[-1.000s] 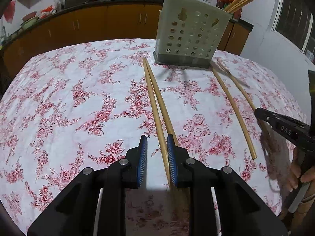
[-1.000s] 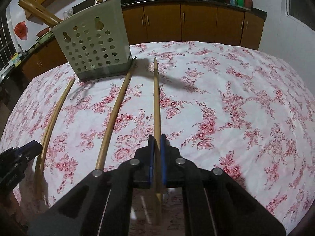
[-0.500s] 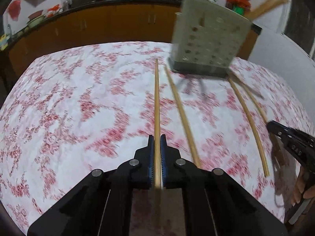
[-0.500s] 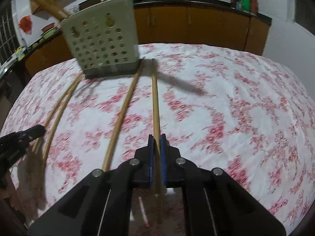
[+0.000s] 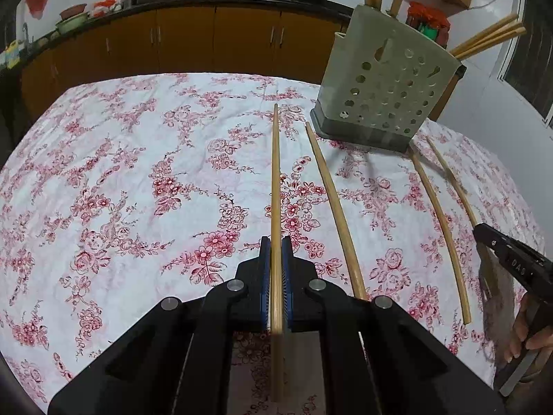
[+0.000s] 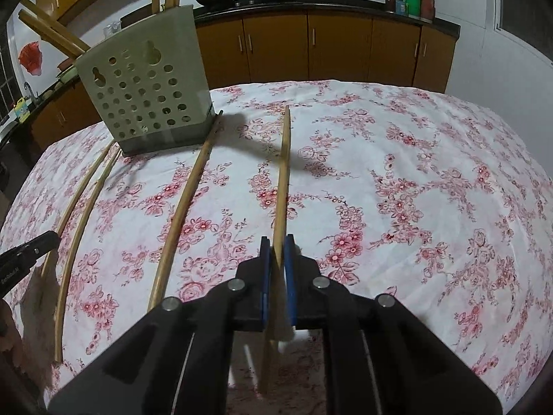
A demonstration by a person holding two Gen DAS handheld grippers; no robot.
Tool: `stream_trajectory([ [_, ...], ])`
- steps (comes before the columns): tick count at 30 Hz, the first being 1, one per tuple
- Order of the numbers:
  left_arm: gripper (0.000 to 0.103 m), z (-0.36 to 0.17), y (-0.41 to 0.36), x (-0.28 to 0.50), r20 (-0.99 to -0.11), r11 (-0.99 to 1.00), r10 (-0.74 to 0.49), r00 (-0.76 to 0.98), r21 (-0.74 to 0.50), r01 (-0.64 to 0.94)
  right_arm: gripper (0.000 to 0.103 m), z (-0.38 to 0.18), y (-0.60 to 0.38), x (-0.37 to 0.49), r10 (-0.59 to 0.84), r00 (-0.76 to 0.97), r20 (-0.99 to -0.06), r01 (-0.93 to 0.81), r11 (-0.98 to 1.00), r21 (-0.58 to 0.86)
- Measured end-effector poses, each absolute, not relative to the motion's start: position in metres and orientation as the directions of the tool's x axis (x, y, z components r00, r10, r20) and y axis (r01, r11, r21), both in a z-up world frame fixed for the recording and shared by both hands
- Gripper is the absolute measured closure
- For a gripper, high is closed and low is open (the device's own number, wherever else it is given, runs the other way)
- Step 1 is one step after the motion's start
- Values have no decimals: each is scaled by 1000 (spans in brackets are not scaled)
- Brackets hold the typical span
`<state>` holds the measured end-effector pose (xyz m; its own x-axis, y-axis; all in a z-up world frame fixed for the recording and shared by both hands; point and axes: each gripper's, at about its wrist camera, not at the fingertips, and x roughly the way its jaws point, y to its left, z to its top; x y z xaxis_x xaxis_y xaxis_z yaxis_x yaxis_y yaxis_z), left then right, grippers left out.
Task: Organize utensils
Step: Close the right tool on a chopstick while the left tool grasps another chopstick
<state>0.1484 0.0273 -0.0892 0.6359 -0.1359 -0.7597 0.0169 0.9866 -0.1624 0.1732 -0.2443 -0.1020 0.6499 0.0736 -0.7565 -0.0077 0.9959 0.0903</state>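
My left gripper (image 5: 275,247) is shut on a long bamboo chopstick (image 5: 275,180) that points ahead over the flowered tablecloth (image 5: 121,180). My right gripper (image 6: 277,246) is shut on another chopstick (image 6: 284,169), which sits tilted between the pads. A pale perforated utensil holder (image 5: 383,93) stands at the far side with several chopsticks in it; it also shows in the right wrist view (image 6: 145,97). Three loose chopsticks lie on the cloth: one (image 5: 333,207) beside my left one and two (image 5: 439,221) further right. The right gripper's tip (image 5: 511,259) shows at the right edge.
Brown kitchen cabinets (image 5: 214,41) with pans on the counter stand behind the table. The table's edges curve away on both sides. The left gripper's tip (image 6: 27,252) shows at the left edge of the right wrist view.
My left gripper has closed on a chopstick and swung it apart from its neighbour, so it now points straight ahead. My right gripper keeps its chopstick, which has tilted slightly.
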Motion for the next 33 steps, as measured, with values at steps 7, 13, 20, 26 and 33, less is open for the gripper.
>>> stream_trajectory([
  [7, 95, -90, 32, 147, -755, 981, -160, 636, -196, 15, 91, -102, -244, 173, 68, 649, -757, -8, 996, 83],
  [13, 95, -90, 31, 148, -754, 980, -163, 636, -200, 13, 91, -102, -244, 173, 69, 649, -757, -8, 996, 84],
  [20, 95, -90, 31, 147, -754, 979, -165, 636, -205, 11, 91, -102, -245, 173, 68, 649, -757, -8, 997, 83],
  [26, 95, -90, 31, 147, -754, 979, -165, 636, -205, 11, 91, -102, -245, 173, 68, 649, -757, -8, 996, 83],
  [33, 95, -90, 31, 147, -754, 979, -165, 636, -205, 12, 91, -102, -245, 173, 68, 649, -757, -7, 996, 84],
])
